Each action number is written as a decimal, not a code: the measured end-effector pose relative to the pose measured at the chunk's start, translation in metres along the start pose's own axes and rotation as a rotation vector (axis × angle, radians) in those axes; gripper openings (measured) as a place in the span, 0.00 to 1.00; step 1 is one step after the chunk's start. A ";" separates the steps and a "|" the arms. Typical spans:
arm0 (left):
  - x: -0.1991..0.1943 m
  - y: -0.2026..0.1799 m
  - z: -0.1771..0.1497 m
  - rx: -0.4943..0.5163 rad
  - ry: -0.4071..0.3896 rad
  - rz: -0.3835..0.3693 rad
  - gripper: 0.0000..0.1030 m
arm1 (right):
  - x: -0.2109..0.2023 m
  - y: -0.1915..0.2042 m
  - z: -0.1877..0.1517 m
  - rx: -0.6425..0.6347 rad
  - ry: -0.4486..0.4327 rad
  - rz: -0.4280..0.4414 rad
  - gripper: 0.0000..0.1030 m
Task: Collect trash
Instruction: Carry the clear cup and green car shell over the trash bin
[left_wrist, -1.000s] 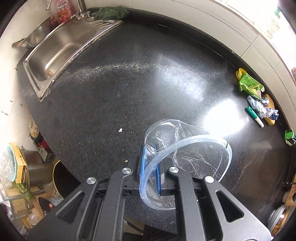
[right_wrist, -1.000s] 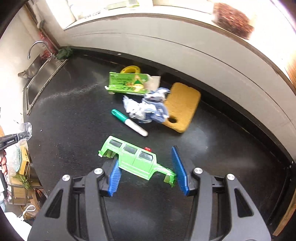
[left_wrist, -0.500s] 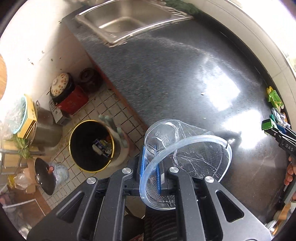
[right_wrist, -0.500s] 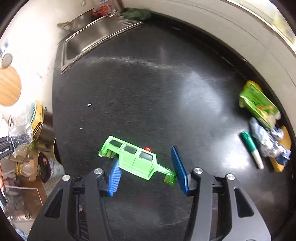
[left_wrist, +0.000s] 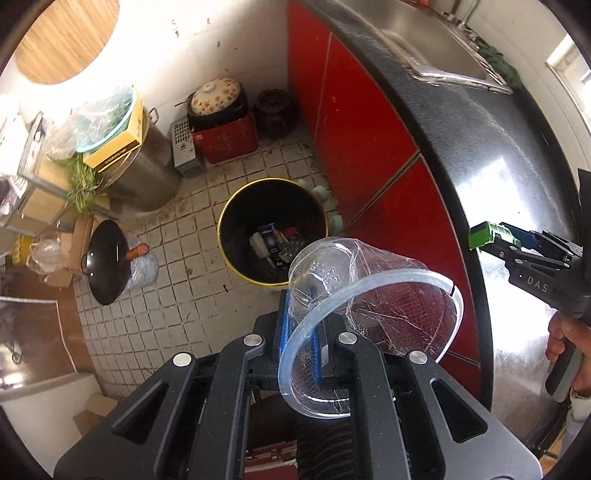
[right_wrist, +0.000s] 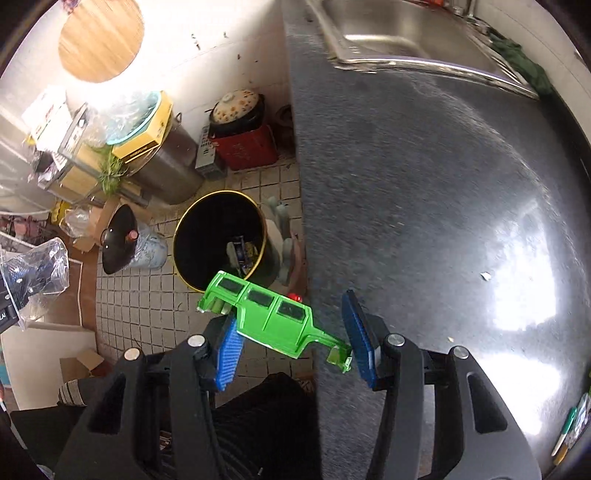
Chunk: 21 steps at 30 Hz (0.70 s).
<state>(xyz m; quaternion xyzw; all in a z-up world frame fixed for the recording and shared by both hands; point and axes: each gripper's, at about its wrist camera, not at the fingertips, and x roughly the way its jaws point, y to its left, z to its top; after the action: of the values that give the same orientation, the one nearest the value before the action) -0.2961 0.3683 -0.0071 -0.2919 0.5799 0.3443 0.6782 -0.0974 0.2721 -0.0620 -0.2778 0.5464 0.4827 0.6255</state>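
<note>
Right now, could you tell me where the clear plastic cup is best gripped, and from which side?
Pinch one wall of the clear plastic cup just under its thick rim, one finger inside, one outside, coming from the open mouth. The body is cracked and crumpled, so squeezing across it would likely crush it. The left gripper holds it so.

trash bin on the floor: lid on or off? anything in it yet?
Open, no lid on it. The trash bin shows its full yellow rim and dark inside, with a few wrappers and packets lying at the bottom; mostly unfilled.
</note>
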 end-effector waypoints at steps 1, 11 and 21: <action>0.003 0.007 -0.003 -0.014 0.007 0.003 0.08 | 0.005 0.008 0.005 -0.017 0.008 0.005 0.49; 0.044 0.048 0.002 -0.085 0.075 -0.011 0.08 | 0.062 0.061 0.046 -0.114 0.093 0.023 0.49; 0.070 0.059 0.015 -0.117 0.094 -0.040 0.08 | 0.085 0.085 0.072 -0.158 0.128 0.042 0.49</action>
<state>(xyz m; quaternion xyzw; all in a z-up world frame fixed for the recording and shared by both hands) -0.3287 0.4245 -0.0738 -0.3584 0.5839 0.3500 0.6388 -0.1502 0.3930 -0.1101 -0.3450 0.5514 0.5184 0.5552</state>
